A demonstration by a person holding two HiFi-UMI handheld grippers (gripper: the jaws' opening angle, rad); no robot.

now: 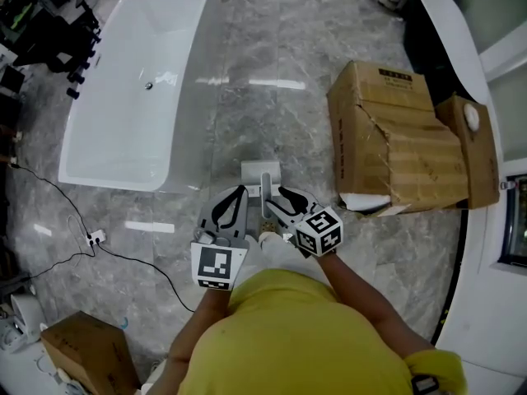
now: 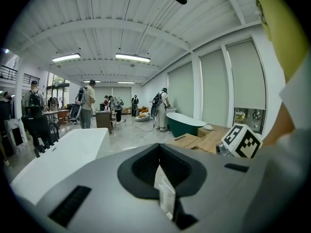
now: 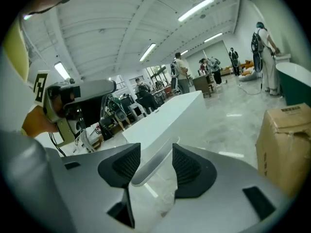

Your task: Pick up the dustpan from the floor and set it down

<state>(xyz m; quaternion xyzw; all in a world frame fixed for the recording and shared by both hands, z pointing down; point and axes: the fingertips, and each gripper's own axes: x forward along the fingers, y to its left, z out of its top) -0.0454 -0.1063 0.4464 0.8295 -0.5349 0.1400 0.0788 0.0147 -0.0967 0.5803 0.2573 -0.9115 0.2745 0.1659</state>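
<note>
A pale grey dustpan [image 1: 257,174] stands on the marble floor just ahead of me, its long handle [image 1: 265,186] rising toward my hands. My right gripper [image 1: 277,201] is open around that handle. In the right gripper view the handle [image 3: 146,171] runs between the two dark pads with a gap beside it, and the right gripper [image 3: 155,160] does not squeeze it. My left gripper [image 1: 240,192] hovers just left of the handle, its jaws together. In its own view the left gripper [image 2: 159,148] holds nothing of the dustpan; only a small white tag sits inside the hollow.
A white bathtub [image 1: 140,81] lies on the floor to the far left. Torn cardboard boxes [image 1: 395,138] stand close on the right, and a smaller box [image 1: 86,352] sits near left. A cable with a power strip [image 1: 96,238] runs across the left floor. Several people stand far off [image 2: 87,108].
</note>
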